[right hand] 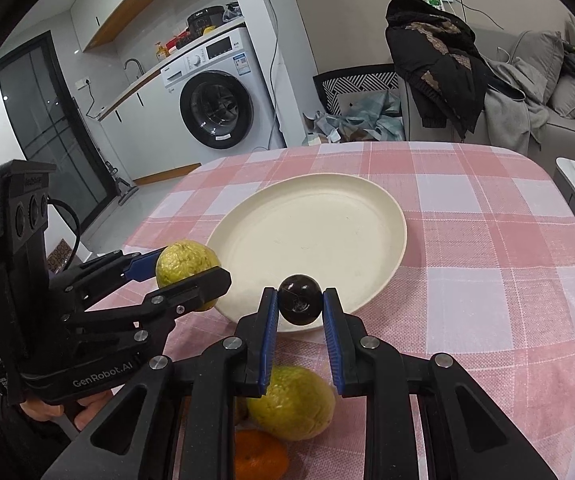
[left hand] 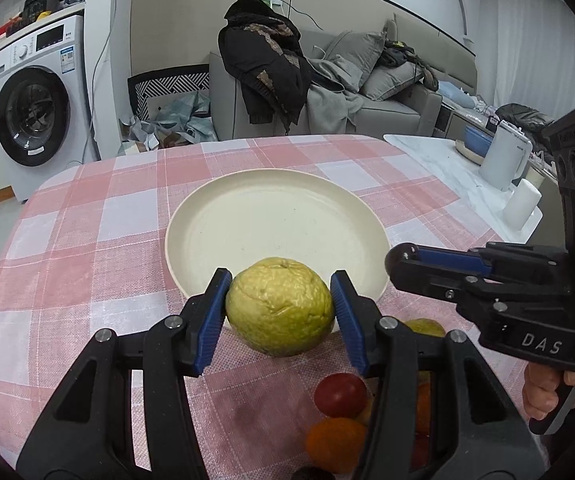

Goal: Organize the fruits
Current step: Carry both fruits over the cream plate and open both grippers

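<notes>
My left gripper [left hand: 281, 304] is shut on a yellow-green guava [left hand: 280, 307] and holds it above the near rim of the cream plate [left hand: 275, 216]. It also shows in the right wrist view [right hand: 191, 280] with the guava [right hand: 181, 262] left of the plate [right hand: 307, 236]. My right gripper [right hand: 300, 307] is shut on a small dark plum [right hand: 300, 299] over the plate's near edge. In the left wrist view the right gripper [left hand: 401, 266] comes in from the right. Loose fruit lies on the cloth below: another guava [right hand: 291, 402], an orange [right hand: 261, 456], a red fruit [left hand: 340, 395].
The table has a pink checked cloth [left hand: 87, 248]. A white side table [left hand: 439, 160] with a kettle [left hand: 505, 160] stands to the right. A sofa with a black coat [left hand: 263, 68] and a washing machine [left hand: 31, 112] stand beyond the table.
</notes>
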A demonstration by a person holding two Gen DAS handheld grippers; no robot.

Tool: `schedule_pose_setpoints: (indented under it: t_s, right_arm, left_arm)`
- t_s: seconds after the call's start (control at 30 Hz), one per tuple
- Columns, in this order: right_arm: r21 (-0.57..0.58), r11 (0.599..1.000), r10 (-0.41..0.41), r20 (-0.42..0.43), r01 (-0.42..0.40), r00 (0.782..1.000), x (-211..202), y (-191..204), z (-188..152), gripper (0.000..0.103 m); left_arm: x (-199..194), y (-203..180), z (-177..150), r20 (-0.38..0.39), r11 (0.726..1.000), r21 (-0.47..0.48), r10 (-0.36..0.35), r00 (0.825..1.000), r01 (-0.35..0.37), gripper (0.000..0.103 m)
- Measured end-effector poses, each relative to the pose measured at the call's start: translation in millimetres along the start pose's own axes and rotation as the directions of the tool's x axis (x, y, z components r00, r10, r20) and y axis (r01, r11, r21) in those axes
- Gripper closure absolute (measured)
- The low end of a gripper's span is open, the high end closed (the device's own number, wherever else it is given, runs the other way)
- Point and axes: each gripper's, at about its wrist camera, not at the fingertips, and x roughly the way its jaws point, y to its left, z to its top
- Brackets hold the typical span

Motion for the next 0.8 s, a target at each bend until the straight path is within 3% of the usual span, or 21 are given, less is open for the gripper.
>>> schedule_pose_setpoints:
  t_s: [0.3, 0.67, 0.8]
  right_arm:
    - [0.020, 1.000, -0.014, -0.053, 0.015, 0.998, 21.8, -6.9, 1.1, 0.080]
    - [0.020, 1.000, -0.020, -0.057, 0.021, 0.998, 27.2, -10.5, 3.9, 0.080]
    - [0.008, 1.000, -0.024, -0.025, 0.024, 0.999, 18.6, -9.4, 2.2, 0.066]
  left_arm:
    - [25.1, 0.3, 6.7, -0.042, 1.000, -0.008, 0.020, 0.999, -0.020, 0.054]
    - [34.3, 7.4, 6.2, -0.056, 0.999, -0.019, 0.036, 0.998, -0.037, 0.054]
    - [24.3, 8.4, 6.3, -0.028, 0.999, -0.015, 0.034, 0.999, -0.034, 0.054]
